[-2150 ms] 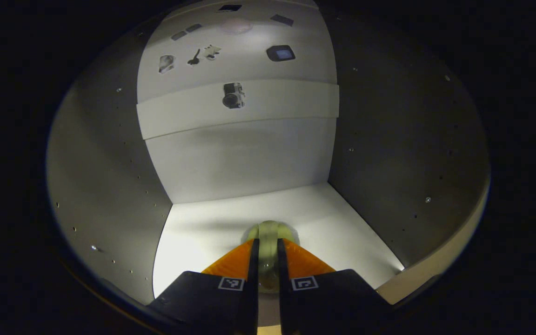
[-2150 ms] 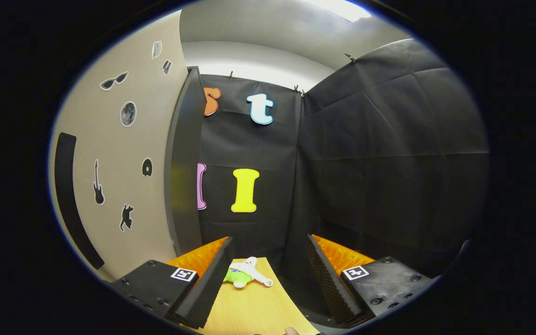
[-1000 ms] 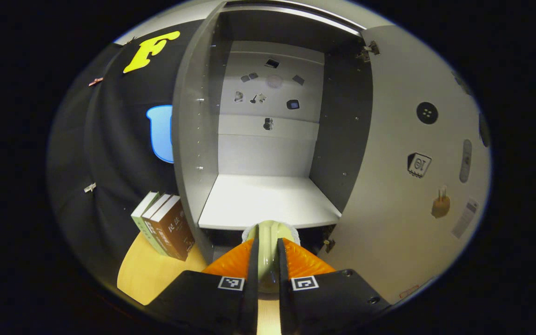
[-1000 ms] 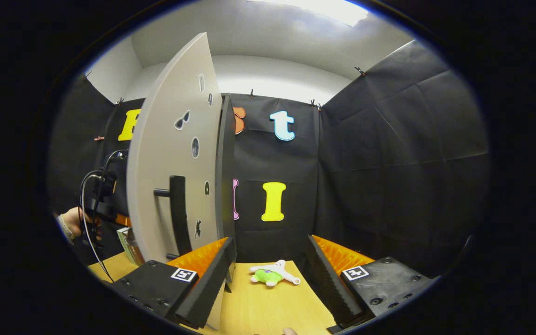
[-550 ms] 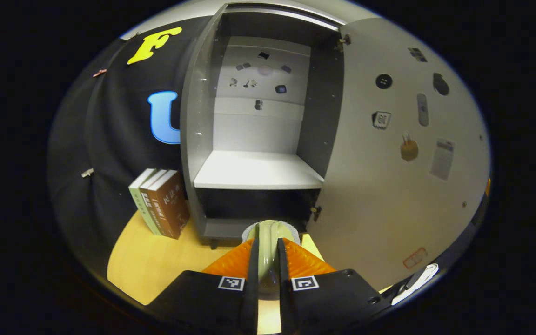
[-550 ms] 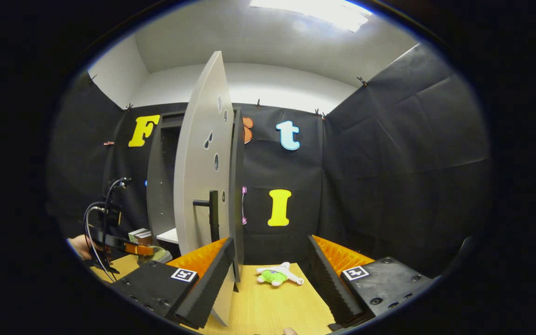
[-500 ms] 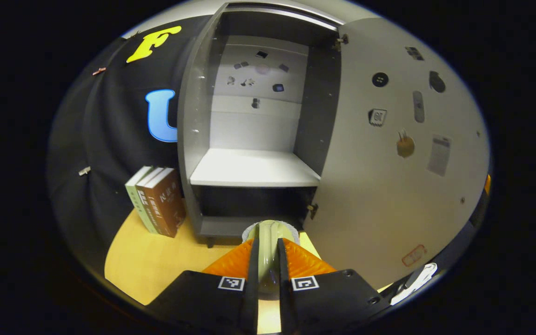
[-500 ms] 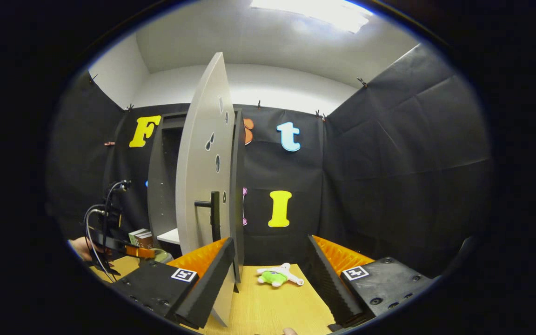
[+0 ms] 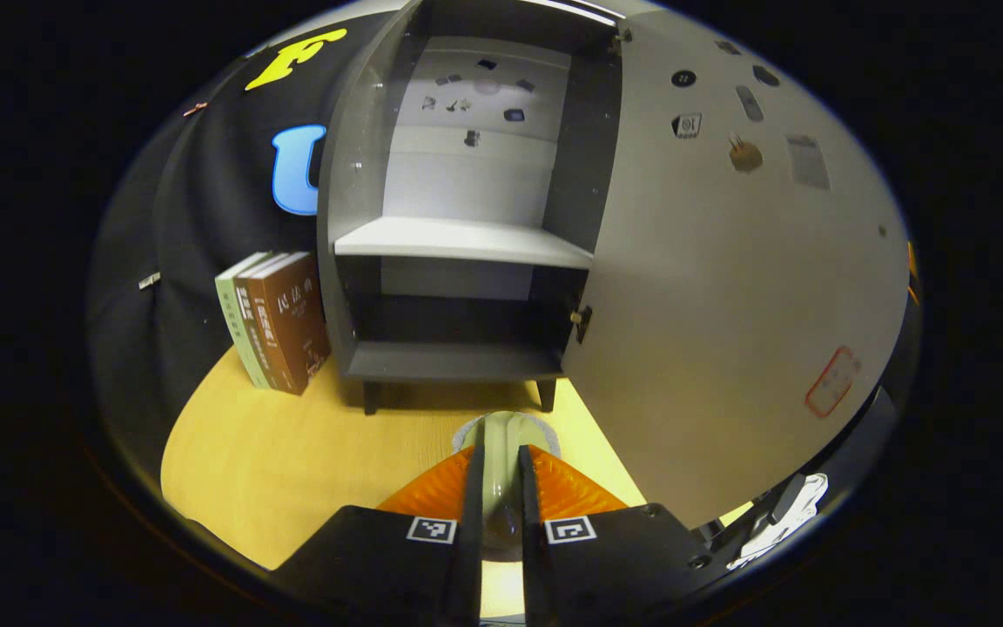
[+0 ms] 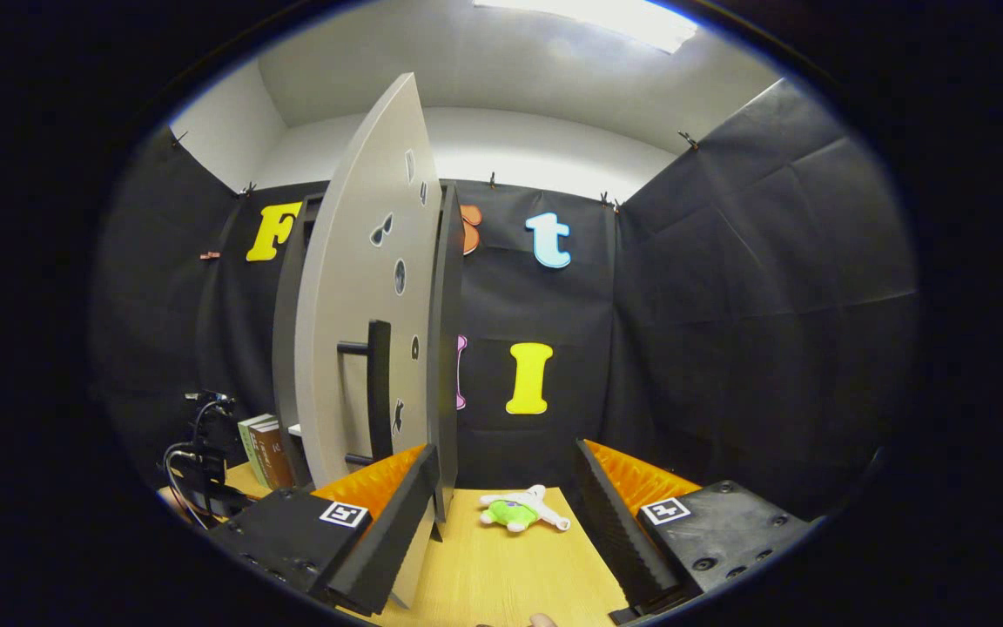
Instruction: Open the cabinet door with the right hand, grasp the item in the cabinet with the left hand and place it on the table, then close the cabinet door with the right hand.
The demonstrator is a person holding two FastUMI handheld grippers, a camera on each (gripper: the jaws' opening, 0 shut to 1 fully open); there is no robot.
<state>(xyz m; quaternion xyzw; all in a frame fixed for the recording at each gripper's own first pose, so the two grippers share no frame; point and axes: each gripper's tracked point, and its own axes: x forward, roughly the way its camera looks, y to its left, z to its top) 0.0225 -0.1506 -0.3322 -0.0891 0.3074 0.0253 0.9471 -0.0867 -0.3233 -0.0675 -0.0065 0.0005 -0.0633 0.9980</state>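
In the left gripper view my left gripper (image 9: pixel 496 475) is shut on a pale green round item (image 9: pixel 501 434), held low over the wooden table (image 9: pixel 292 453) in front of the grey cabinet (image 9: pixel 458 235). The cabinet door (image 9: pixel 728 261) stands swung wide to the right, and the white shelf (image 9: pixel 458 239) inside is bare. In the right gripper view my right gripper (image 10: pixel 506 488) is open with nothing between its fingers. It hovers just right of the door (image 10: pixel 371 305), near the door's edge, with the black handle (image 10: pixel 377 392) to its left. The left gripper (image 10: pixel 205 488) shows small at far left.
Books (image 9: pixel 271 318) stand left of the cabinet against the wall. A small green and white plush toy (image 10: pixel 519 511) lies on the table (image 10: pixel 501 575) ahead of the right gripper. A white object (image 9: pixel 780 514) sits at the lower right beyond the door.
The left gripper has pulled back out of the cabinet and dropped toward the table with the item in it. The right gripper has backed away from the door and stayed open.
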